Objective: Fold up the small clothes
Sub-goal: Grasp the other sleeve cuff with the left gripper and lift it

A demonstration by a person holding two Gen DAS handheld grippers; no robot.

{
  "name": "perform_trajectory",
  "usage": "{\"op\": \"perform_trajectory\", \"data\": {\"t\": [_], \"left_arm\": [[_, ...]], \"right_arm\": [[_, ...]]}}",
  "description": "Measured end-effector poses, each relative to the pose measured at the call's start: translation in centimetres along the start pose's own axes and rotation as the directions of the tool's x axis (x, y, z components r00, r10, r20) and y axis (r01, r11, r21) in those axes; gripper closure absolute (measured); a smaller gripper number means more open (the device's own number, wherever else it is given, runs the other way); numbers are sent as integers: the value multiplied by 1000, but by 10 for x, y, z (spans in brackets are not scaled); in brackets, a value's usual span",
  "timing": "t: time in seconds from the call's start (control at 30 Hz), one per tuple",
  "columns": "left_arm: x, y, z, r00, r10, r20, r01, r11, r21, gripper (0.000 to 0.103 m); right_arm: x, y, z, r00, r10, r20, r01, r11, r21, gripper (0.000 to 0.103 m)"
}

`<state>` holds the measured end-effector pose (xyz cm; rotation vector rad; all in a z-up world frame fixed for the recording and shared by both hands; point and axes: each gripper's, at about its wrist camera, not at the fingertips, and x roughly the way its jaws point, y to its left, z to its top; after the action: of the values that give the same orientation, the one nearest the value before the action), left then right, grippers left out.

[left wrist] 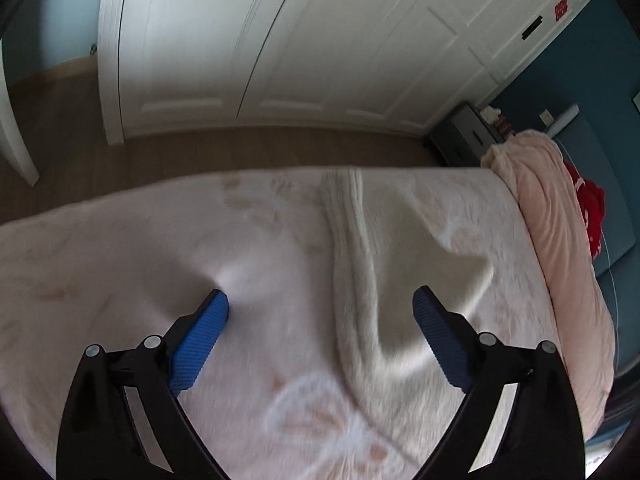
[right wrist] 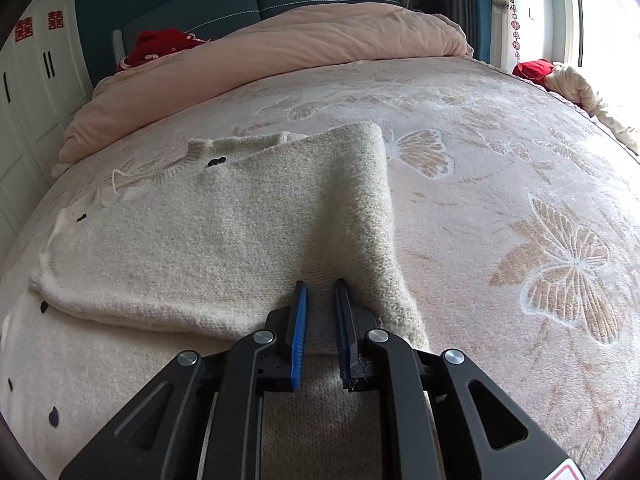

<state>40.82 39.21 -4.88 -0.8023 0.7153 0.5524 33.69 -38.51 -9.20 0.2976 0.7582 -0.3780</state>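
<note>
Garment: a cream knitted sweater with small dark dots lies spread on the bed, on a pale plush blanket with butterfly motifs. One side panel or sleeve is already turned inward over the body.

Where it sits: near the foot end of the bed, well apart from the pink duvet rolled up toward the headboard.

Right tongs: narrow, nearly closed, and pinching a raised ridge of the knit at the lower fold; fabric shows between the blue pads.

Left tongs: wide apart and holding nothing. A strip of the sweater lies on the blanket below the gap, but the view is blurred and no pad presses on it.

Weight: probably light, though a bulky knit carries more drag than a thin shirt.

Stiffness: soft and limp; it should sag from any single pinch and will not hold a crease by itself.

Slip: the fuzzy yarn likely clings to the plush blanket, so dragging may pull the layers askew; lifting clear seems safer.

Stretch: loose knit gives under tension, so a hard tug could distort the hem.

Where to grip: at the ribbed hem or a folded edge, taking all layers together, with the two tongs spread along the same edge.

Risk: a pinch that catches the blanket pile along with the sweater.
</note>
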Motion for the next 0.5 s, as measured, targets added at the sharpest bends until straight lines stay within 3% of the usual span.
{"op": "perform_trajectory", "data": {"t": [0.03,0.1,0.13,0.17,0.23,0.33,0.4,0.5], "left_arm": [[3,-6,0,1000,-20,-10,21,999,32,23],[17,-14,8,997,-43,-65,48,995,84,86],[23,-14,6,995,-32,-99,41,995,89,91],[22,-16,5,995,-34,-95,42,996,76,92],[-3,-31,2,997,-77,-13,78,995,68,92],[-56,-90,-11,974,-213,73,195,960,201,92],[-97,-141,-32,941,-328,89,283,902,327,93],[-155,-219,-91,865,-499,57,408,764,500,92]], "right_arm": [[0,1,0,1000,-6,2,6,1000,-5,91],[0,2,-1,1000,-16,7,16,1000,-13,91],[0,2,-2,1000,-17,10,17,1000,-15,91],[0,2,-2,1000,-17,12,17,1000,-13,91],[0,1,-3,1000,-12,18,12,1000,-8,91],[1,-2,-4,1000,8,24,-8,1000,8,91],[1,-4,-5,999,21,27,-21,1000,19,91],[0,-4,-5,999,24,28,-25,999,22,91]]}}
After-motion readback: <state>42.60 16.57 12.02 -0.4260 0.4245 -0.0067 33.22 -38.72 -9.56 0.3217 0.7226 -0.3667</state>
